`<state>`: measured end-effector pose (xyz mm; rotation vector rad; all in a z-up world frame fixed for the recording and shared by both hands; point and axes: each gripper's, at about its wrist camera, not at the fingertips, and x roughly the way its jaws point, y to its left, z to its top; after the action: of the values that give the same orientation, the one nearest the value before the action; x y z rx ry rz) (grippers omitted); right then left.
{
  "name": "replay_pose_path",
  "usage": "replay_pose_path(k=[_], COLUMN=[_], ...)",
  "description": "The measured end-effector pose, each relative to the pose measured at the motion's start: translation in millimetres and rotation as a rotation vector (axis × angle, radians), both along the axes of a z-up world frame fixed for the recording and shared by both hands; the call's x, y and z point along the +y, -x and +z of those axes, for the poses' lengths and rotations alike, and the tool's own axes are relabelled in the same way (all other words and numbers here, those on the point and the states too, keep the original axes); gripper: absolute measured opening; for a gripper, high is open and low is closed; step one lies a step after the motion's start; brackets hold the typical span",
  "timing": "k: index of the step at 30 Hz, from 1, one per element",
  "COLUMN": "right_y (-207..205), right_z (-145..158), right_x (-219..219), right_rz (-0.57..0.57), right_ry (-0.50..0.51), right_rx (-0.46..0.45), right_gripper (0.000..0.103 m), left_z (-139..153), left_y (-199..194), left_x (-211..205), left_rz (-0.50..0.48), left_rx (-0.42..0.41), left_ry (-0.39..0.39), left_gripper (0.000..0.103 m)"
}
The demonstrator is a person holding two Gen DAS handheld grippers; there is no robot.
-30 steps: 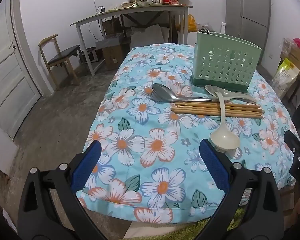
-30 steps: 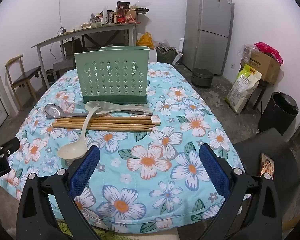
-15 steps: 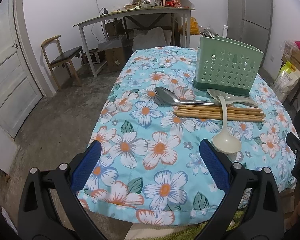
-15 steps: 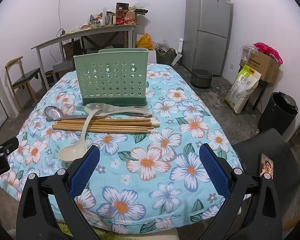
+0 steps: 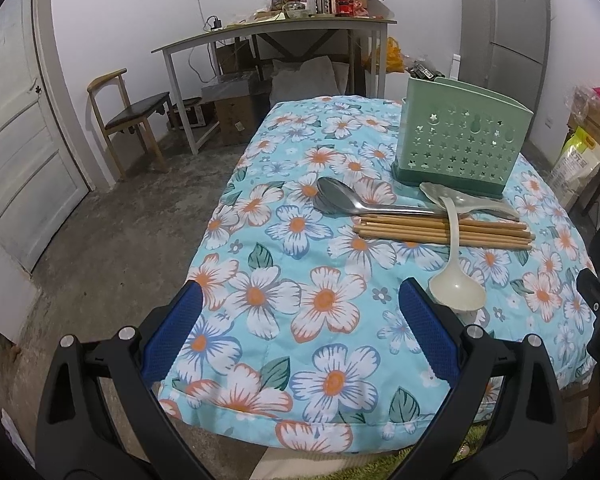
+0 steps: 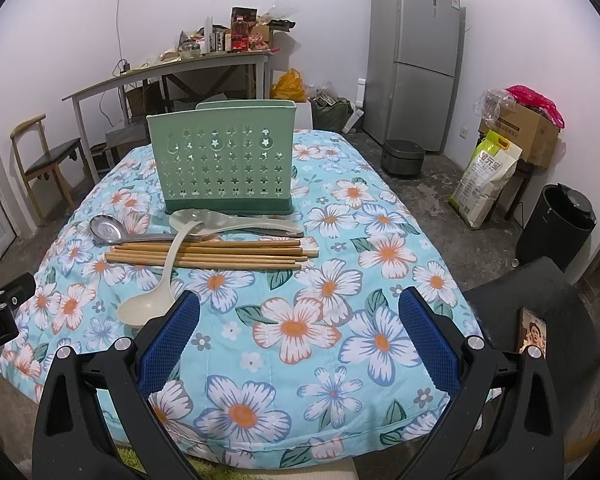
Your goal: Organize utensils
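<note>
A green perforated utensil holder (image 5: 458, 152) (image 6: 222, 166) stands upright on the floral tablecloth (image 5: 320, 304) (image 6: 300, 320). In front of it lie a steel ladle (image 5: 340, 198) (image 6: 106, 228), a pale rice paddle (image 5: 470, 200) (image 6: 220, 220), several wooden chopsticks (image 5: 440, 232) (image 6: 208, 254) and a cream soup ladle (image 5: 456, 290) (image 6: 146, 308) resting across the chopsticks. My left gripper (image 5: 300, 304) hovers open over the near left of the table, short of the cream ladle. My right gripper (image 6: 300, 312) is open above the near edge, empty, its left pad by the cream ladle's bowl.
A cluttered long table (image 6: 172, 68) and a wooden chair (image 5: 128, 116) stand at the back, a fridge (image 6: 416, 52) at the right. A sack (image 6: 486, 178), a cardboard box (image 6: 528, 132), a black bin (image 6: 556, 224) and a dark chair with a phone (image 6: 534, 332) flank the table's right side.
Both grippers have drifted slightly back and up from the table, so the utensils sit a little further off. The jaws stay open and nothing on the table has moved.
</note>
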<state>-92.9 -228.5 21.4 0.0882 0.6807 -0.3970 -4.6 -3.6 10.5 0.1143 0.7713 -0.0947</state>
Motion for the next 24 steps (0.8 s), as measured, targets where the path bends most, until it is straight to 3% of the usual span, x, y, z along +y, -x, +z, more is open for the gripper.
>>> replay_pose_path(k=[24], right_y=[-2.5], right_z=[-2.5], right_x=[3.3], right_rz=[0.008], right_ry=[-0.008], right_rx=[0.004], right_gripper=[0.097], left_z=[-6.0], left_y=[-2.2], left_x=[0.4], left_rz=[0.012], left_rx=[0.011], left_ry=[-0.006], left_gripper=[0.095])
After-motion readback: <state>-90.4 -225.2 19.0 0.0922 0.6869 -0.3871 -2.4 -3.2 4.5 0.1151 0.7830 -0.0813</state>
